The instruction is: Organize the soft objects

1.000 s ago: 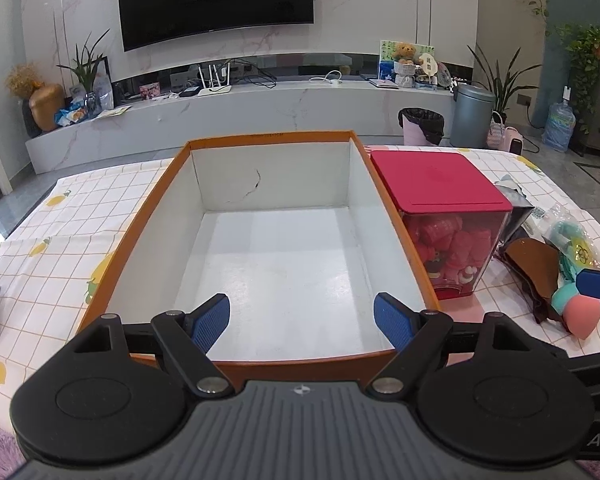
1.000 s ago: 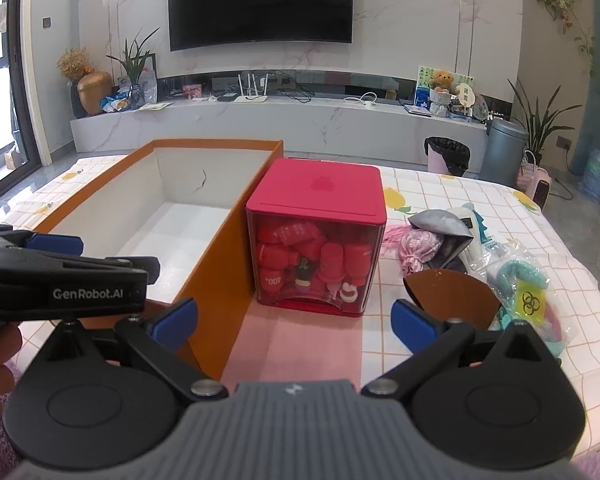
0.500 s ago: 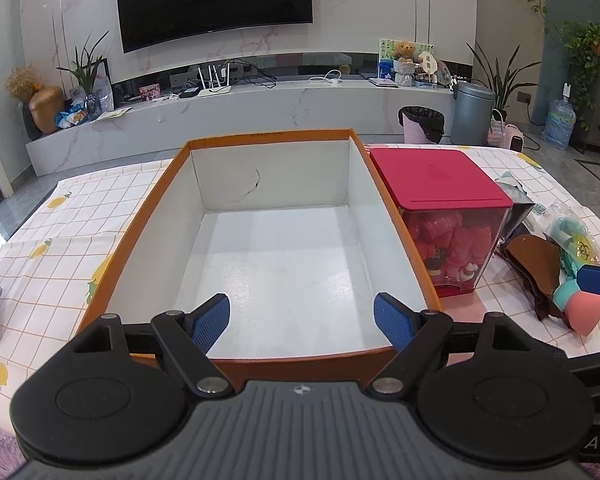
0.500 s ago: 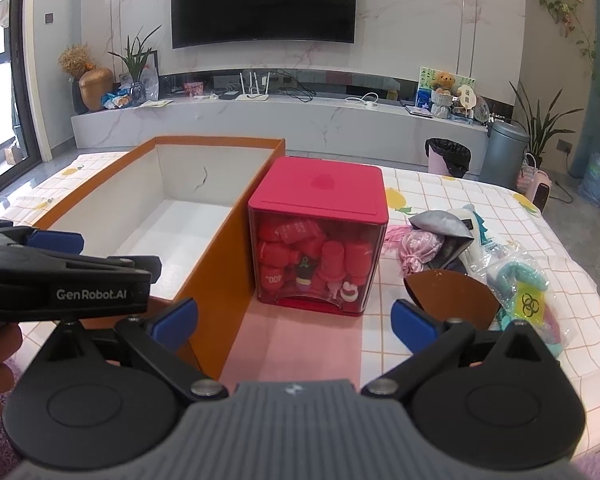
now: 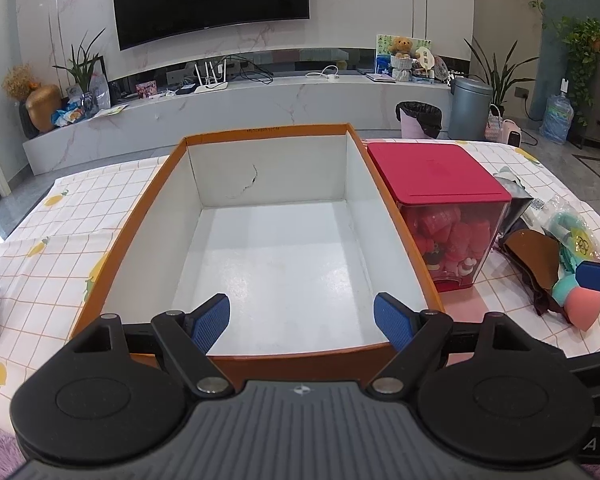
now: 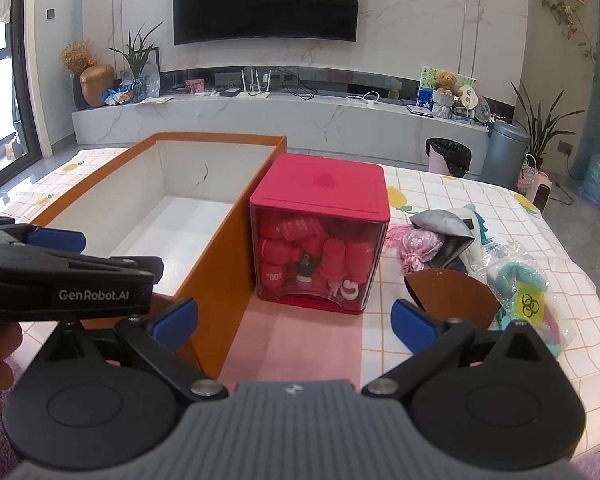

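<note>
"GenRobot.AI" in white on the left gripper [image 6: 76, 270], left of the right gripper | "400", inverted, on a red bottle [image 6: 274, 272] ahead | biohazard sign on yellow tag [image 6: 530, 304], right.

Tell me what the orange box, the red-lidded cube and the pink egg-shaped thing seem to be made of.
Orange box: likely cardboard, matte white inside; thin walls, and a crack in the far wall.
Red-lidded cube: apparently hard plastic, with an opaque red lid and glossy clear walls showing red items inside.
Pink egg-shaped thing: probably soft foam, like a makeup sponge; matte, no shine.
</note>
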`<state>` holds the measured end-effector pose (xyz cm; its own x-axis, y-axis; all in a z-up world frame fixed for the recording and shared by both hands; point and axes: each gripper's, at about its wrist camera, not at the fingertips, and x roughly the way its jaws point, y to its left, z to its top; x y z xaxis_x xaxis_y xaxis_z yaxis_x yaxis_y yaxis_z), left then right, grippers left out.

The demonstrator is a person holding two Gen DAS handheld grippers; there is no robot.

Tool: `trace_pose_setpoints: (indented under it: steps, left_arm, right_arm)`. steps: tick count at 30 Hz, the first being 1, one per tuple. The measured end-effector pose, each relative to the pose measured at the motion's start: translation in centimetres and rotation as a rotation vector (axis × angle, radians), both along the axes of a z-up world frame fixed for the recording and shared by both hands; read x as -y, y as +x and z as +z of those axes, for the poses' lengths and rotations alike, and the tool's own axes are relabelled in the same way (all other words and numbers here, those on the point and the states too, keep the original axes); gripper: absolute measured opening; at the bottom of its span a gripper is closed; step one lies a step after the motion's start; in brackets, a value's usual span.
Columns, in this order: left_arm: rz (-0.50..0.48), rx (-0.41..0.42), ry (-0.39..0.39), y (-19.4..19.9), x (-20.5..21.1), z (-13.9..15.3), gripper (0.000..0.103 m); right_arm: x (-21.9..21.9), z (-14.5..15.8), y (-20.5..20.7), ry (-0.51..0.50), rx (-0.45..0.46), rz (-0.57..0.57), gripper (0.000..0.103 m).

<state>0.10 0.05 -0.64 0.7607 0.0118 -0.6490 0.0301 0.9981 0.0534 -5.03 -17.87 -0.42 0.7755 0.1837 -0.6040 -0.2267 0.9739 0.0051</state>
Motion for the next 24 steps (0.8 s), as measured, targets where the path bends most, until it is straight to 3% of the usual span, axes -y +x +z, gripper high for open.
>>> trace_pose_setpoints:
  steps: [24]
  left_arm:
    - [0.002,-0.004,0.009,0.25,-0.04,-0.19,0.096]
  right_arm:
    - [0.24,-0.01,0.03,0.009,-0.011,-0.007,0.101]
